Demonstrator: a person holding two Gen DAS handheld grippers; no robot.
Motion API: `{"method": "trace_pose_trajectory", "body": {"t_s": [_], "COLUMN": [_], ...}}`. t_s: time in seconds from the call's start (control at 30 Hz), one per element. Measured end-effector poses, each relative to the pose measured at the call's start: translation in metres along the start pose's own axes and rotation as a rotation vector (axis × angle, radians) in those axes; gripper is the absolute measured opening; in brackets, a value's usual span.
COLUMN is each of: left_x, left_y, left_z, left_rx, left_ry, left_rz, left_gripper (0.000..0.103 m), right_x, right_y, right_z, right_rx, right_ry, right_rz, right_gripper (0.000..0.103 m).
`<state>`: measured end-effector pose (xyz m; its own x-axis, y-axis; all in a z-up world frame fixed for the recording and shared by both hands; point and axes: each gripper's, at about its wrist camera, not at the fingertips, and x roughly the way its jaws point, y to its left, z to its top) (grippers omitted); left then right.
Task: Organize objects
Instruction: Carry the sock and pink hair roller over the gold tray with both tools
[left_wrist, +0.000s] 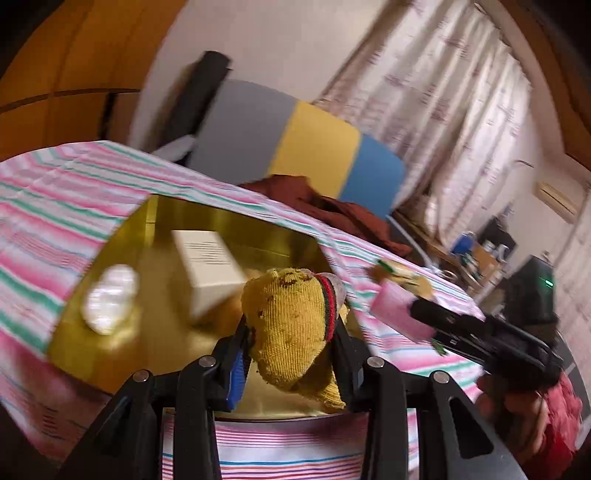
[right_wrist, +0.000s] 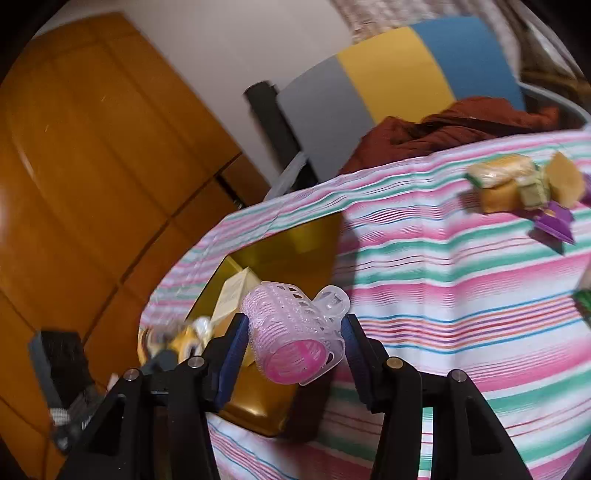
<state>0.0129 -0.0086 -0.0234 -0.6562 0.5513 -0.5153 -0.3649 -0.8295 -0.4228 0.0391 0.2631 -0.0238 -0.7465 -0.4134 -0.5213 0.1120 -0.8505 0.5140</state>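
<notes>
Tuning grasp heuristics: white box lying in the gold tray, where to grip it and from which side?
Take the white box across its narrow width, coming from above: its broad face looks up, long sides exposed. Gold tray walls likely block a side approach. Both grippers are full: left holds the sock, right the roller.

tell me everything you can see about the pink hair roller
The hair roller is a pink plastic cylinder with a slotted mesh wall, a brighter pink core at its open end and a clear clip over it. It lies tilted, pinched between the right gripper fingers, held above the edge of the gold tray.
</notes>
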Motion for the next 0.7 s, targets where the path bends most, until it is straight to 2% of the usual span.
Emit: {"method": "trace_pose_trajectory", "body": {"t_s": [0.1,0.23,0.4,0.5,0.57,0.7], "left_x": [0.001,0.01,0.013,0.013,0.011,0.005], "left_y": [0.019,0.037,0.053,0.056,0.057,0.057], "left_z": [0.002,-0.003,-0.01,-0.009,-0.008,-0.006], "left_rx": [-0.021,-0.036,-0.05,-0.05,-0.06,-0.073], "left_ry": [0.009,0.072,0.104,0.104,0.098,0.074], "left_rz": [0.059,0.135,0.195,0.234,0.247,0.287], "left_gripper": [0.039,0.039,0.04,0.048,0.057,0.063], "right_x": [0.01,0.027,0.048,0.058,0.062,0.059], "right_y": [0.018,0.036,0.048,0.055,0.059,0.06], "right_z": [-0.007,-0.017,-0.03,-0.036,-0.038,-0.04], "right_rx": [-0.057,-0.141,-0.199,-0.223,-0.229,-0.219], "right_ry": [0.026,0.068,0.125,0.151,0.16,0.152], "right_rz": [-0.003,-0.032,-0.039,-0.026,-0.025,0.005], "right_gripper": [0.052,0.052,0.052,0.054,0.054,0.064]}}
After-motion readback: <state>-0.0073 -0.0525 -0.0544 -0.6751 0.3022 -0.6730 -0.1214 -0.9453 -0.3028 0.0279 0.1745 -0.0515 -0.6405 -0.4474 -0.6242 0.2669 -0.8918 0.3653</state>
